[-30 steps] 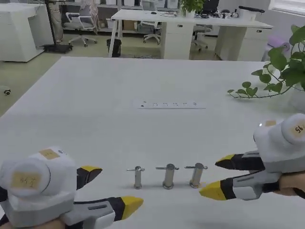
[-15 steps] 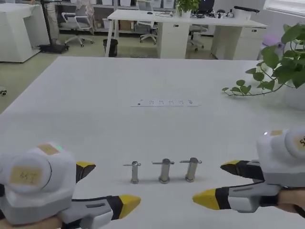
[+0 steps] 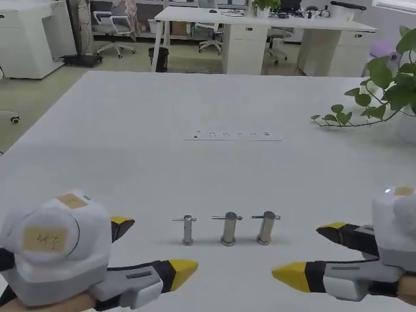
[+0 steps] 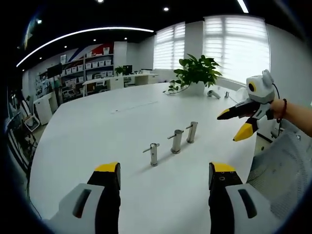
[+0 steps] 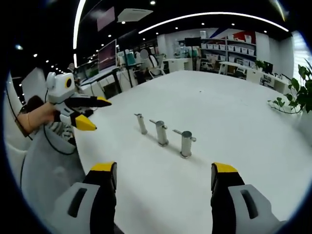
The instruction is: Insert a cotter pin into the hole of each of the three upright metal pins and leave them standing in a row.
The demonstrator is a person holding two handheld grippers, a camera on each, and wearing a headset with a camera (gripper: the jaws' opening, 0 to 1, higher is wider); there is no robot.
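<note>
Wearing blurred yellow labels (image 3: pixel 44 240), left gripper (image 3: pixel 158 246) and right gripper (image 3: pixel 302 250) flank metal pins (image 3: pixel 228 229).

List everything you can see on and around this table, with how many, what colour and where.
metal pins: three, silver, upright in a row near the table's front edge
cotter pins: three, silver, one crossing the top of each metal pin
flat strip: one, white with small dark marks, mid-table
table: one, white, under everything
plant: one, green, table's right edge
desks: several, white, in the room beyond
office chairs: a few, grey, beside those desks
left gripper: one, white, black jaws with yellow tips, lower left, open
right gripper: one, same colours, lower right, open
</note>
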